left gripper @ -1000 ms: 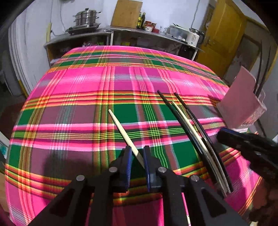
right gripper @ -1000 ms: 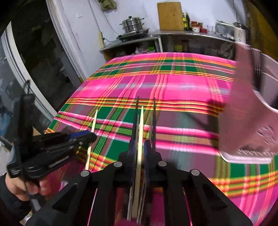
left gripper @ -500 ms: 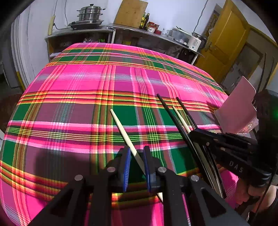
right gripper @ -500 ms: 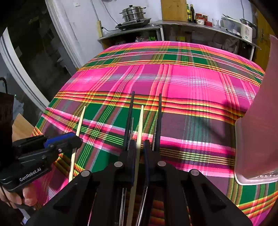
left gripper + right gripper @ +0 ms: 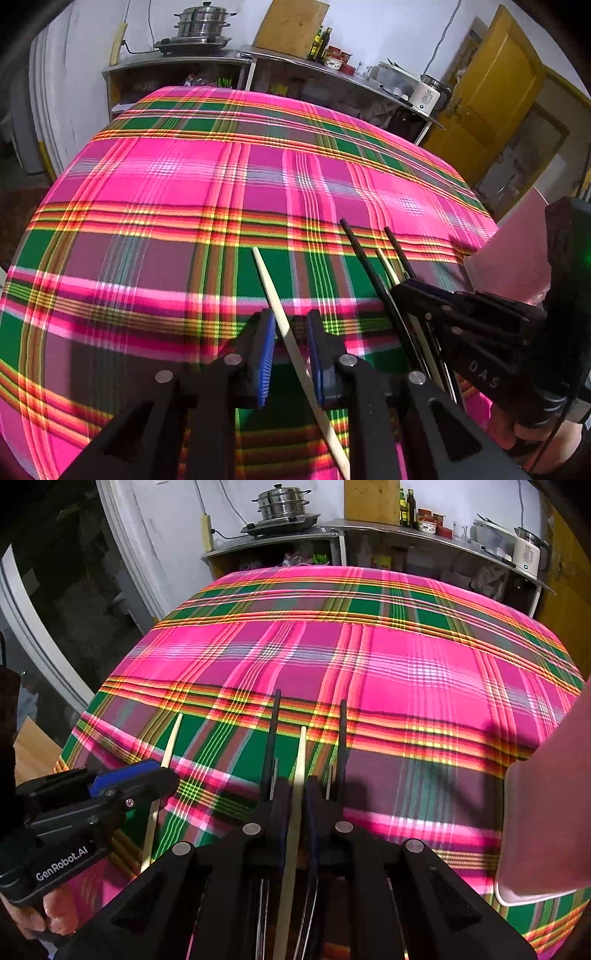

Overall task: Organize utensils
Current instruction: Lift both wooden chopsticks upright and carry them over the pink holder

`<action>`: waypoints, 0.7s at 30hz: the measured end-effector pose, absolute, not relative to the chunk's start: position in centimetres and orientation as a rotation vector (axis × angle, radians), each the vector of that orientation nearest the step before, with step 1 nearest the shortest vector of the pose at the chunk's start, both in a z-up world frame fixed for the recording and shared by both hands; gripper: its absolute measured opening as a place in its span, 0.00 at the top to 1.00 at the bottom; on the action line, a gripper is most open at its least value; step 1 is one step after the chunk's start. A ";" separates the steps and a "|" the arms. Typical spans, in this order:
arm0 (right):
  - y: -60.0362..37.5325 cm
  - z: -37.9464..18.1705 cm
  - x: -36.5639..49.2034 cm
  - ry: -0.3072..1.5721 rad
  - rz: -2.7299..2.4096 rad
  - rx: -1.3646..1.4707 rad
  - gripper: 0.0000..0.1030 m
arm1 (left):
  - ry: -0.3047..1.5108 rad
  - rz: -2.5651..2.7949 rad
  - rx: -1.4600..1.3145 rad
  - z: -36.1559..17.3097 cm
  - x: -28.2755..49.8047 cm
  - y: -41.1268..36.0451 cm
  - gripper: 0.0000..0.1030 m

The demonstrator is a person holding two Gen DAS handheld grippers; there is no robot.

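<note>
On the plaid tablecloth (image 5: 177,206), the left gripper (image 5: 290,354) straddles a pale chopstick (image 5: 280,314) with jaws slightly apart, while the right gripper (image 5: 295,805) clenches another pale chopstick (image 5: 300,760) between two black ones, and only its view shows the pink holder (image 5: 550,812) close by.

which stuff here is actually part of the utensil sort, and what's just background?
Job:
- pale chopstick between the left tool fingers
- pale chopstick in the right tool
- two black chopsticks flanking it
- pink holder

Background:
- steamer pot
- cutting board
- bottles
- kettle
- yellow door
</note>
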State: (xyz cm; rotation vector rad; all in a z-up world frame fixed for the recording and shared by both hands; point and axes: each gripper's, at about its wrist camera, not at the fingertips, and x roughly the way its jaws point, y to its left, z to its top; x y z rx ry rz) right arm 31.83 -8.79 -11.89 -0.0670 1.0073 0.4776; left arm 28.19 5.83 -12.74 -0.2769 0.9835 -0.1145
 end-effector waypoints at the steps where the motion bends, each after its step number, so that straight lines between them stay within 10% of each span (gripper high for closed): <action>1: -8.7 -11.9 32.0 1.011 0.477 -0.067 0.91 | 0.988 -0.115 -0.277 -12.7 28.5 5.9 0.83; 21: -7.8 -11.8 33.7 1.042 0.482 -0.092 0.94 | 1.006 -0.102 -0.219 -12.8 31.2 5.9 0.95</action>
